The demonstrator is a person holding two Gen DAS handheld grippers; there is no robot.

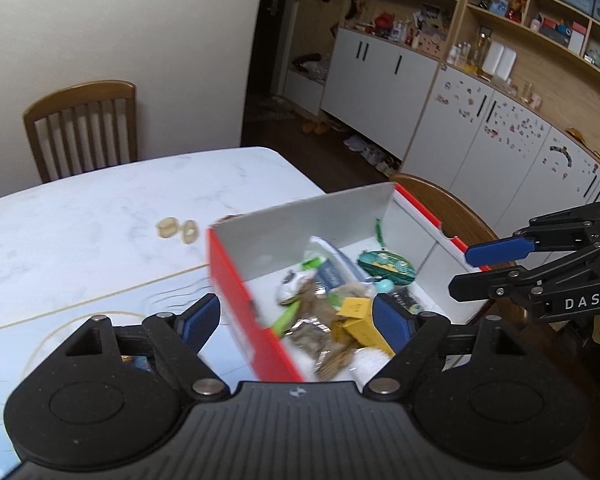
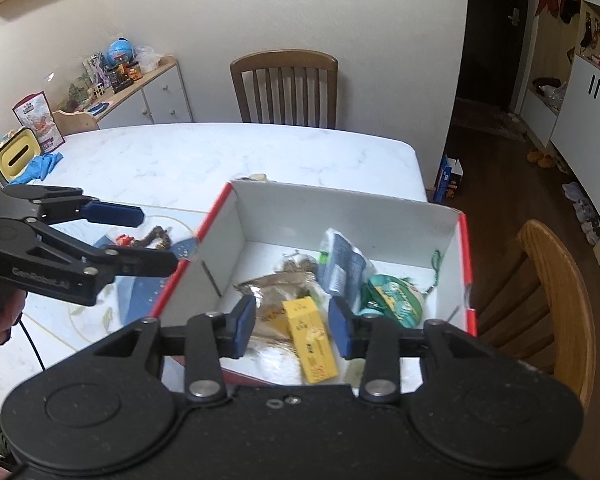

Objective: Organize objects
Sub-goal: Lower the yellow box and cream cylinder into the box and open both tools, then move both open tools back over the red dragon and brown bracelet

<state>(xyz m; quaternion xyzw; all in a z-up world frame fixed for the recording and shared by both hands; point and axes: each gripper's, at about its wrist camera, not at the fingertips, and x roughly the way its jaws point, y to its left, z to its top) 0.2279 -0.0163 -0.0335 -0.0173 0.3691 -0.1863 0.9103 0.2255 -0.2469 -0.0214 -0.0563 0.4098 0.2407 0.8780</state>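
Red-sided box [image 2: 466,264], white inside, sat at table [image 2: 220,152] edge w/ yellow carton [image 2: 310,332], foil packets, green oval tin [image 2: 394,294] inside. My left gripper [image 1: 298,318] wide, straddling box wall, gripping nothing. My right gripper [image 2: 292,322] part-open above carton, holding nothing.

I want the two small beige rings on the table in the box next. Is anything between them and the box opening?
Only the box's own wall. The rings lie on the marble table just outside the red and white box, near its far corner, so they must be lifted over the rim. Nothing else visible blocks them.
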